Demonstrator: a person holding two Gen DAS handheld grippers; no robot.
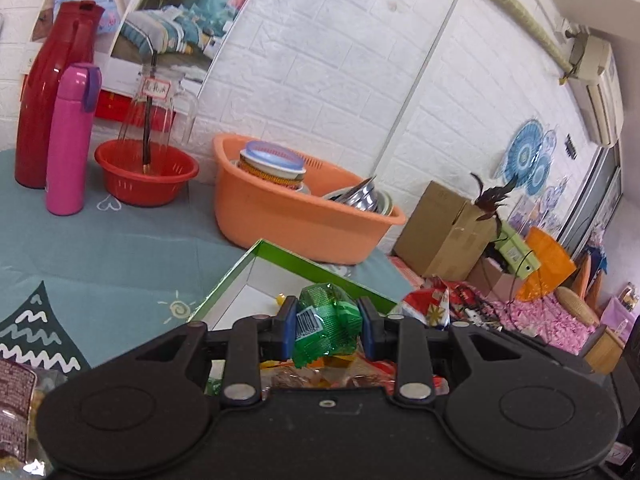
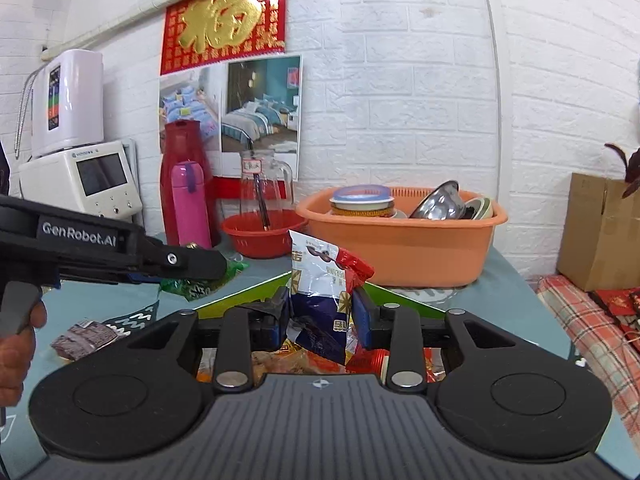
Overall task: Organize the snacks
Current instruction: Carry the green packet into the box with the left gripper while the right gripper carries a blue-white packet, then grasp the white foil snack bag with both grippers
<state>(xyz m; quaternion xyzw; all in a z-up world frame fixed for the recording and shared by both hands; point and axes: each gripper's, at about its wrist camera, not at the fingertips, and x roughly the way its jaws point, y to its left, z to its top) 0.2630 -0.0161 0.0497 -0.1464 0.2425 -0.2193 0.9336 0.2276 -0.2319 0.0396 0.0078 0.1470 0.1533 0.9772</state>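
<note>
My left gripper (image 1: 329, 322) is shut on a green snack packet (image 1: 326, 326), held above the green-rimmed white box (image 1: 240, 280). In the right wrist view that same left gripper (image 2: 212, 270) comes in from the left, a hand on its handle, the green packet (image 2: 204, 284) showing under its tip. My right gripper (image 2: 322, 312) is shut on a white, blue and red snack bag (image 2: 324, 292), lifted over the box's green rim (image 2: 224, 300). Several more snack packets (image 2: 288, 360) lie in the box below both grippers.
An orange basin (image 2: 400, 256) with bowls stands behind the box. A red colander (image 2: 260, 236), glass jug (image 2: 266, 184), pink flask (image 2: 190, 204) and red thermos (image 2: 180, 152) line the wall. A dark snack packet (image 2: 88, 338) lies on the teal tablecloth. Cardboard box (image 2: 596, 228) at right.
</note>
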